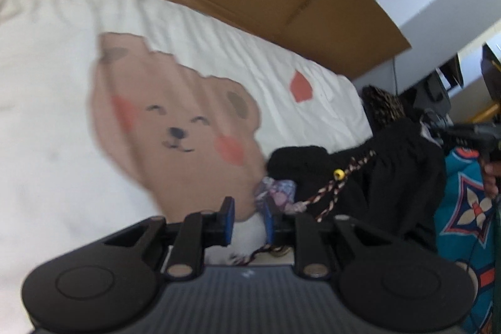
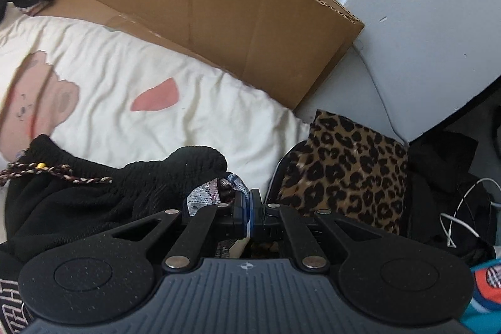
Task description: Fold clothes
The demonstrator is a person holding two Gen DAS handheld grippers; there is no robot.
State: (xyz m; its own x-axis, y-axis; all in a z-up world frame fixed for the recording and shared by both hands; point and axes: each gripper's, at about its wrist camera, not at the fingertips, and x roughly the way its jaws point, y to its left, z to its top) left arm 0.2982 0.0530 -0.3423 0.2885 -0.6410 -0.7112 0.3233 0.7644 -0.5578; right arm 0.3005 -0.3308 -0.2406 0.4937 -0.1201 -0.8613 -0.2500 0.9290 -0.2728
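A black garment (image 1: 375,177) with a gathered waistband and a braided drawstring (image 1: 338,187) lies bunched on a white bear-print blanket (image 1: 94,83). My left gripper (image 1: 247,208) is open, its jaws apart just left of a patterned fabric edge (image 1: 278,193) of the garment. In the right wrist view the black garment (image 2: 94,193) is at lower left. My right gripper (image 2: 250,202) is shut on the patterned edge (image 2: 206,193) of the garment at its right end.
A large cardboard box (image 2: 219,5) stands behind the blanket (image 2: 188,121). A leopard-print cloth (image 2: 344,171) lies to the right with dark clothes and white cables (image 2: 463,208). A teal patterned fabric (image 1: 466,208) lies at the right in the left view.
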